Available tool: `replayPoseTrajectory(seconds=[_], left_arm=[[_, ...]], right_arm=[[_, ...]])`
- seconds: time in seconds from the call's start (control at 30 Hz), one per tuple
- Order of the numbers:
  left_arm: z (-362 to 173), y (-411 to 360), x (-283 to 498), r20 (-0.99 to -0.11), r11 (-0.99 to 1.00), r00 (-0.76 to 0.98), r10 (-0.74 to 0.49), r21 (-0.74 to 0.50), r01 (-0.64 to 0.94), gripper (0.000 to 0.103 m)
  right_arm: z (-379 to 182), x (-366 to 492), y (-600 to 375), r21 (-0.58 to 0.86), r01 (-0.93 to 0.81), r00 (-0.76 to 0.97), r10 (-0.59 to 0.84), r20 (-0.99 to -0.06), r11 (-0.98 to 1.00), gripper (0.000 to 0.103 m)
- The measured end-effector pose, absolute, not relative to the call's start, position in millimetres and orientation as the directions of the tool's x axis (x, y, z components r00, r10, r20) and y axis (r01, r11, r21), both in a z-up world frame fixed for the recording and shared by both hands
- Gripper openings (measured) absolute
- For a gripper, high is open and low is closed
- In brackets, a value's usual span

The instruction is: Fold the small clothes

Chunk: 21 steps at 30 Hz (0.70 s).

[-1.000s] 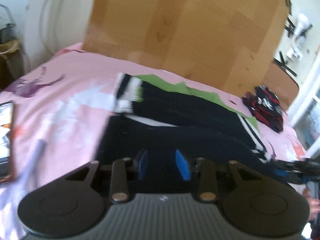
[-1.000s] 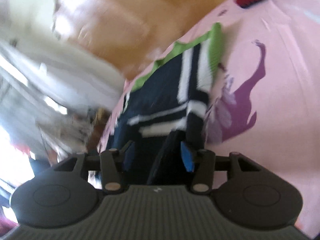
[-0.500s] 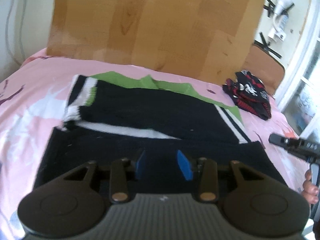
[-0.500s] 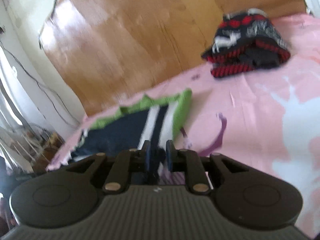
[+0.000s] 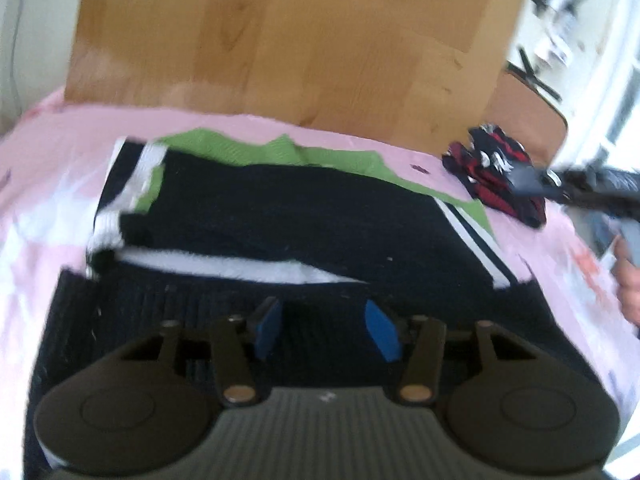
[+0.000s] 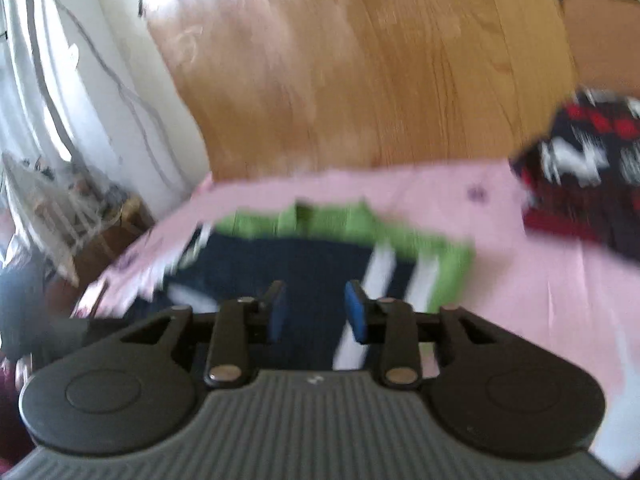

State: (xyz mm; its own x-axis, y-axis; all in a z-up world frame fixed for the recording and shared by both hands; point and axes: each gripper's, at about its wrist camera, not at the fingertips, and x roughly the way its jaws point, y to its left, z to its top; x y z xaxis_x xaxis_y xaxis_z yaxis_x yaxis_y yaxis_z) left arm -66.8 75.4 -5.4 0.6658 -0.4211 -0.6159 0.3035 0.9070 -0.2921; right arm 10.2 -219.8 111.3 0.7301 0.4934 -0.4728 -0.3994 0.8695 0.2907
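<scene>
A dark navy sweater (image 5: 288, 216) with white stripes and a green yoke lies spread on the pink bedsheet (image 5: 48, 184), sleeves folded across its body. My left gripper (image 5: 326, 330) is open and empty over the sweater's near ribbed hem. My right gripper (image 6: 316, 314) is open and empty over the sweater (image 6: 296, 264) near its striped right side; it also shows at the right edge of the left wrist view (image 5: 576, 188).
A folded red, black and white knit garment (image 5: 496, 176) lies at the bed's far right, also in the right wrist view (image 6: 588, 184). A wooden headboard (image 5: 280, 40) stands behind the bed. Clutter and cables (image 6: 80, 184) sit left of the bed.
My right gripper was shut half a second ago and is now open, moved over the sweater's right side. My left gripper stays open over the hem, a little closer.
</scene>
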Motion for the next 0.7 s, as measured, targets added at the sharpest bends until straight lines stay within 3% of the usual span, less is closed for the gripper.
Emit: replayPoseTrajectory(seconds=[0.1,0.37,0.47,0.7], left_arm=[[-12.7,81.2,-71.3,-0.569,0.898,0.696,-0.438,-0.315,0.308,0.049],[-16.0,79.7,-75.2,-0.53,0.9,0.729,-0.434,-0.301,0.317,0.049],[-15.6,80.2,-75.5,-0.527,0.899,0.73,-0.436,-0.303,0.317,0.05],[0.3,121.5,-100.4,-0.458,0.857,0.75,-0.478,-0.43,0.284,0.055]], right_arm=[[109.9,73.1,-201.2,0.228,-0.387,0.736,0.448,-0.507,0.894,0.053],[54.5,195.0,-157.8,0.197,-0.319,0.62,0.361,-0.696,0.927,0.055],[49.2,190.2,-141.2,0.082,-0.341,0.644,0.297,-0.705,0.936,0.019],[109.4,119.6,-136.3,0.118,-0.455,0.685,0.431,-0.587,0.883,0.014]])
